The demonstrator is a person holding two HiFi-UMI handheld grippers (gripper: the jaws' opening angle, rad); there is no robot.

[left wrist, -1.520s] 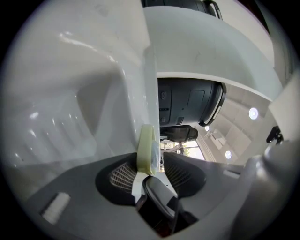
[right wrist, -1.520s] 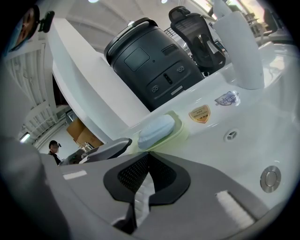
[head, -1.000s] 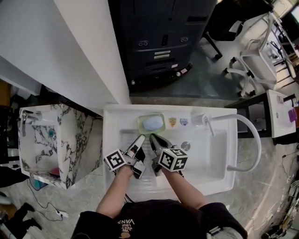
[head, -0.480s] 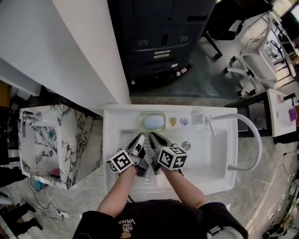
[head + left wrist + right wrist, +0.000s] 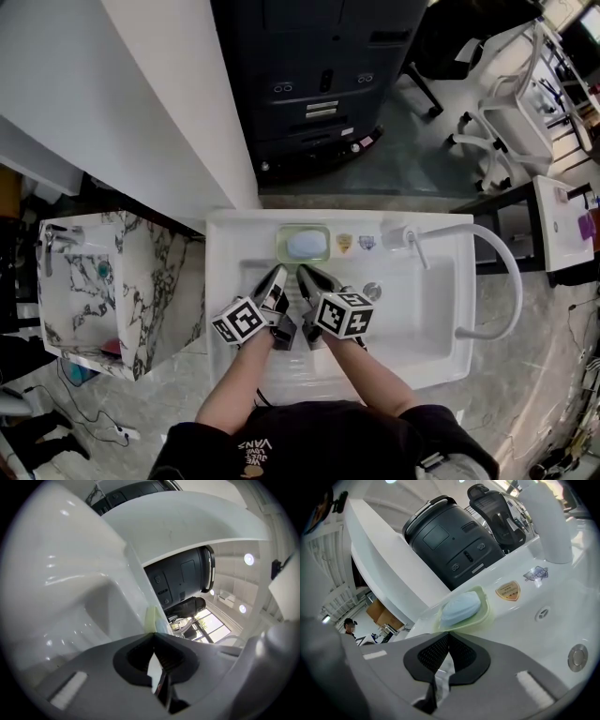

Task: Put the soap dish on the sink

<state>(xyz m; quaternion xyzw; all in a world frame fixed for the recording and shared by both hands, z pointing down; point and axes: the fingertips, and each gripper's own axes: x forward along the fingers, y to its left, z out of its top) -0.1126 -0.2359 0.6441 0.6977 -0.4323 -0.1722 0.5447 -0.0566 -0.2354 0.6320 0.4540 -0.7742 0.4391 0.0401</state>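
A pale green soap dish with a blue soap bar in it rests on the back ledge of the white sink. In the right gripper view the soap dish lies just beyond the jaw tips. Only the edge of the soap dish shows in the left gripper view. My left gripper hovers over the basin just short of the dish, its jaws closing until they meet with nothing between them. Beside it, my right gripper is shut and empty. Both point toward the dish without touching it.
A faucet stands on the ledge to the right, with a curved white pipe past the sink's right side. The drain is in the basin. A marbled cabinet stands left, and a dark machine behind.
My left gripper's jaws have gone from wide open to shut, and it has rolled slightly. The right gripper and the soap dish have stayed put.
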